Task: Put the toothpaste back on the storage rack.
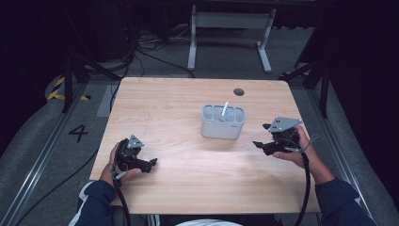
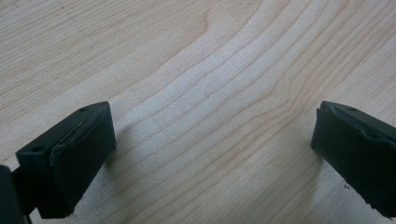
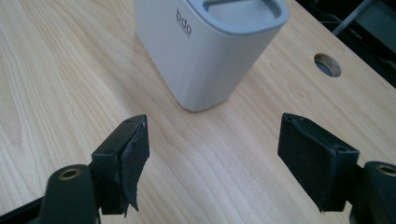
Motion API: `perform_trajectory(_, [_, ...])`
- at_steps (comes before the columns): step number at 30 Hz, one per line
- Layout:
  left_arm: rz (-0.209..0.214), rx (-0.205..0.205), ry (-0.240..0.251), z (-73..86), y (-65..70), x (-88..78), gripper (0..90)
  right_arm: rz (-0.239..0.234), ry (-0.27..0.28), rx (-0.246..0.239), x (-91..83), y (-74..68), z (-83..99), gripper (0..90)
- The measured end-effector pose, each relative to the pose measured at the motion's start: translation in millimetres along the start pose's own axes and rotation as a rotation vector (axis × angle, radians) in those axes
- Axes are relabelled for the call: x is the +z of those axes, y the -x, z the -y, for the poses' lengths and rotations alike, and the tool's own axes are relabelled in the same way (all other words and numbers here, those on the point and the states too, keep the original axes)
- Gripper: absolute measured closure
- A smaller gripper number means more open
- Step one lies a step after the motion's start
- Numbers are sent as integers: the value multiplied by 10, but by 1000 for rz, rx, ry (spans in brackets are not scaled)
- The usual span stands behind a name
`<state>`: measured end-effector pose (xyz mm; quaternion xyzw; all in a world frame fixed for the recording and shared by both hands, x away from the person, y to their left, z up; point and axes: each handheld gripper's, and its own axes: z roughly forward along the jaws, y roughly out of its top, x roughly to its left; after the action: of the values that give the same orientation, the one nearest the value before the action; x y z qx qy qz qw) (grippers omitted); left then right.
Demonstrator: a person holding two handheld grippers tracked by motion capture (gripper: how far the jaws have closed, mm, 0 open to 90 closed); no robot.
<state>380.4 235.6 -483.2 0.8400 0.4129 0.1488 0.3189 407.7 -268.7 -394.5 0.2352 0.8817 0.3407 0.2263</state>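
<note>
Over on the near left of the wooden table (image 1: pixel 179 101), the left gripper (image 1: pixel 151 163) rests low in the person's left hand (image 1: pixel 115 165), jaws pointing toward the middle of the board; the left gripper view has them spread wide over bare wood grain with nothing between them, and both pads are cut off by the bottom edge. Moving across to the centre, the grey holder (image 1: pixel 223 122) stands upright, well apart from both grippers, with a slim pale-blue thing (image 1: pixel 225 109) poking out of one of its compartments, too small to make out what it is. In the right gripper view the holder's top is cropped by the frame, its inside is hidden, and the lettering on its wall is too blurred to read with confidence. On to the right: the right gripper (image 1: pixel 260 144) sits in the right hand (image 1: pixel 301 148), aimed leftward at the holder, jaws parted and empty, the holder just ahead of them and not touched. A round hole (image 1: pixel 239 92) shows in the tabletop beyond. Both forearms are cut off at the bottom edge.
</note>
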Motion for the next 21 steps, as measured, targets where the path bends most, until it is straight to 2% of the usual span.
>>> perform_trajectory(15, [0,0,0,0,0,0,2,6,-55,19,5,-39,355,237])
perform_trajectory(21, [0,0,0,0,0,0,2,9,-52,65,-63,-35,542,235])
